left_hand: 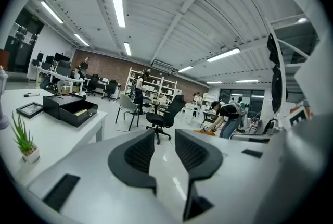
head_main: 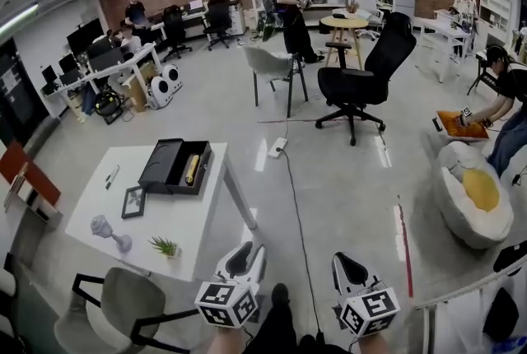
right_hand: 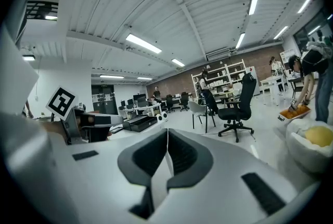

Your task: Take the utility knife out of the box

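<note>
**Head view:** The left gripper [head_main: 240,260] and the right gripper [head_main: 349,268] are hovering low in the near foreground, above the floor. Both are well apart from the white table [head_main: 95,200] on the left. An open black box [head_main: 169,165] is sitting at the table's far end, and the yellowish utility knife [head_main: 192,169] is lying inside it.

A small plant [head_main: 165,246] and a grey figurine [head_main: 111,233] are standing at the near edge, with a picture frame [head_main: 133,202] just behind. A reach toward the box is likely passing over these and could be knocking them down. The slim knife could also be slipping from a shallow pinch, or the box dragging along with it.

**Left gripper view:** The jaws are standing moderately apart with nothing between them. The box is lying far left, beyond the plant.

**Right gripper view:** The jaws are pressing together, empty, so they are needing to part before any grasp.

**The room:** It is an open office with a pale floor, a black office chair [head_main: 362,72], shelves against a brick wall, and people working in the distance.
</note>
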The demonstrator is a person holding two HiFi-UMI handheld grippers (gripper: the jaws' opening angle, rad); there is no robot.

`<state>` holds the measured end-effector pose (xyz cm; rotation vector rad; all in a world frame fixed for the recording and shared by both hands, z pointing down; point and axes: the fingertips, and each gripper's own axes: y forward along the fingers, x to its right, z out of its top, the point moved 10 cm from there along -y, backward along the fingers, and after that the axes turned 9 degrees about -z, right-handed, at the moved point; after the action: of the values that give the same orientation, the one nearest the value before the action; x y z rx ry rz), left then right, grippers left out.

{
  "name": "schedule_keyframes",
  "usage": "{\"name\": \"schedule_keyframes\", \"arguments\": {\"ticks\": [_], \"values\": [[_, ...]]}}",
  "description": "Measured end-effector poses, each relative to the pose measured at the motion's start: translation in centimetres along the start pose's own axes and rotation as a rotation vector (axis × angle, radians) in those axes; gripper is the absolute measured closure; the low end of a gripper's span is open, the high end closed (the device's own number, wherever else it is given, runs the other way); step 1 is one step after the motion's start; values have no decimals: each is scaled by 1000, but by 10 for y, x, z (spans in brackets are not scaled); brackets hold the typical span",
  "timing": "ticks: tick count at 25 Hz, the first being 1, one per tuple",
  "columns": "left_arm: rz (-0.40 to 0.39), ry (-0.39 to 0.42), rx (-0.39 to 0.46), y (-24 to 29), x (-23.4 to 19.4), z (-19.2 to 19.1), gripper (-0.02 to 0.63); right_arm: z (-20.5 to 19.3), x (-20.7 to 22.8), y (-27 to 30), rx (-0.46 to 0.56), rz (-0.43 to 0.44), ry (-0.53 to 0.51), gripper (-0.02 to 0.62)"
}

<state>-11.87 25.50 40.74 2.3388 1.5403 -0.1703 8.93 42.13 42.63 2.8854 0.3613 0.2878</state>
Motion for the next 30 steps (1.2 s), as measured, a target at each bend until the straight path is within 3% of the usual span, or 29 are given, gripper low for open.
{"name": "schedule_keyframes", "arguments": {"ticks": [17, 30], "values": [[101, -54, 19, 84, -207, 70, 503, 53, -51, 223, -41, 29, -30, 594], [209, -114, 47, 93, -286, 90, 503, 71, -87, 318, -101, 112, -68, 594]]}}
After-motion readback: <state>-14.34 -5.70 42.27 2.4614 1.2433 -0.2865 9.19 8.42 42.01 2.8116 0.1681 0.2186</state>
